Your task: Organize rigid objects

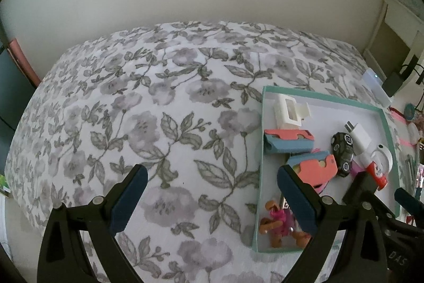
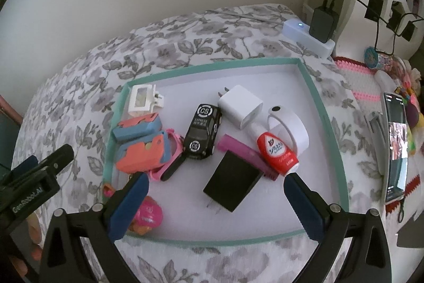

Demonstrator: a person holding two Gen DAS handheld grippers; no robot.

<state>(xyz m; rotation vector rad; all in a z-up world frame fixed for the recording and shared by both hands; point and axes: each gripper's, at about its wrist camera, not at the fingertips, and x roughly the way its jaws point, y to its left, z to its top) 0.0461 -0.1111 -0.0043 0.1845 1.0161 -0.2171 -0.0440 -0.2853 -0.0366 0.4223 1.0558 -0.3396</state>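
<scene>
A teal-rimmed white tray [image 2: 319, 86] lies on the floral bedspread [image 1: 159, 110]. In it are a black toy car [image 2: 202, 133], a white charger [image 2: 239, 105], a black charger [image 2: 233, 181], a red-capped bottle [image 2: 277, 153], a white tape roll [image 2: 291, 129], a purple bar [image 2: 238, 149], two coral-and-blue cases [image 2: 143, 153], a white clip [image 2: 141, 97] and a pink figure [image 2: 147, 214]. My right gripper [image 2: 214, 199] is open and empty above the tray's near part. My left gripper [image 1: 212, 198] is open and empty over the bedspread, beside the tray's left rim [image 1: 261, 150].
A white power strip [image 2: 307, 37] with a black adapter [image 2: 323, 23] sits behind the tray. A phone [image 2: 396, 147], a pink crochet mat [image 2: 355, 78] and colourful trinkets lie to the right. A wall runs behind the bed.
</scene>
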